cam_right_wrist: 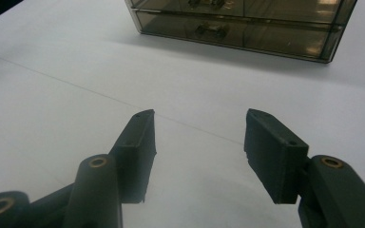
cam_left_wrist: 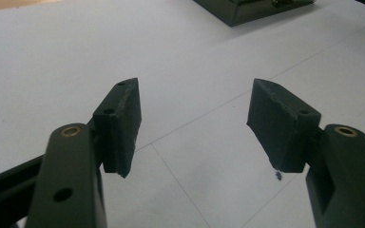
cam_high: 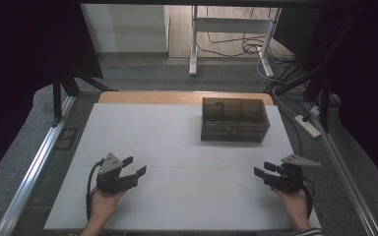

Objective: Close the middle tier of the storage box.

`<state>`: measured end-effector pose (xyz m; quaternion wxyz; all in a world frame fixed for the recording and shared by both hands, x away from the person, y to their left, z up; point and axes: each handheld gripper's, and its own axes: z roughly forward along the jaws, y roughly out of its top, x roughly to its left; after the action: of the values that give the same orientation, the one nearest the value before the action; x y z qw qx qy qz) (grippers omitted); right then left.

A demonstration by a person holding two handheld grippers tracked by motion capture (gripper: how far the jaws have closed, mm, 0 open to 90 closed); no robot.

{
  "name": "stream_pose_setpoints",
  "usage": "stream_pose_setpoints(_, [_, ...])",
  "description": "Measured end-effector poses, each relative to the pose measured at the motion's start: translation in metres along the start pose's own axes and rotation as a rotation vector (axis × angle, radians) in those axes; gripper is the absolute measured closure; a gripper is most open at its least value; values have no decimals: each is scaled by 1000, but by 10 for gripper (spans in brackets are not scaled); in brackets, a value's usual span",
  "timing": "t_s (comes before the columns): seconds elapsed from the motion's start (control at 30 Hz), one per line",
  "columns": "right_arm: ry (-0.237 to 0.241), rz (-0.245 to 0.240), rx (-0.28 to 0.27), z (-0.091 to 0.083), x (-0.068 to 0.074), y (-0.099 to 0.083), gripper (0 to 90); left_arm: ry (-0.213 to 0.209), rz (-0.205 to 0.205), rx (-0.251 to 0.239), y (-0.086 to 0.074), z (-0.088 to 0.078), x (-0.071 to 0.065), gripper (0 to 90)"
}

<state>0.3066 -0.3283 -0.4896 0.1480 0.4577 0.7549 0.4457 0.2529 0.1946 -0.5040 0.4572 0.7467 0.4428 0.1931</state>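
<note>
Drawer box [cam_high: 234, 119] sits at far right of my table [cam_high: 167, 147], drawers closed, well apart from both tools. My left gripper [cam_high: 134, 166]: jaws spread, nothing between, low over near left. My right gripper [cam_high: 265, 169]: jaws spread, empty, near right, aimed toward box.

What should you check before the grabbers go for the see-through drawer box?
1. Left gripper open, nothing between its jaws: ok.
2. Right gripper open, nothing between its jaws: ok.
3. Drawer box standing flat on the white table: ok.
4. Drawers pushed in: they look shut in the right gripper view: ok.
5. Path from both grippers to the box free of other things: ok.
6. What is inside the drawers: cannot tell.
</note>
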Motion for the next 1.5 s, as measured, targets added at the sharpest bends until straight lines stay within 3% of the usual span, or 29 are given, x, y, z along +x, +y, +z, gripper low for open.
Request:
stream_pose_setpoints(0.5, [6, -8, -36, -11, 8, -12, 404, 12, -16, -49, -12, -17, 4, 348])
stream_pose_setpoints(1.1, [-11, -30, -79, -28, 18, -30, 366, 24, -10, -69, -25, -33, 5, 328])
stream_pose_setpoints(1.5, [-25, -48, -104, -38, 20, -44, 349, 19, -51, -87, -34, -42, 9, 318])
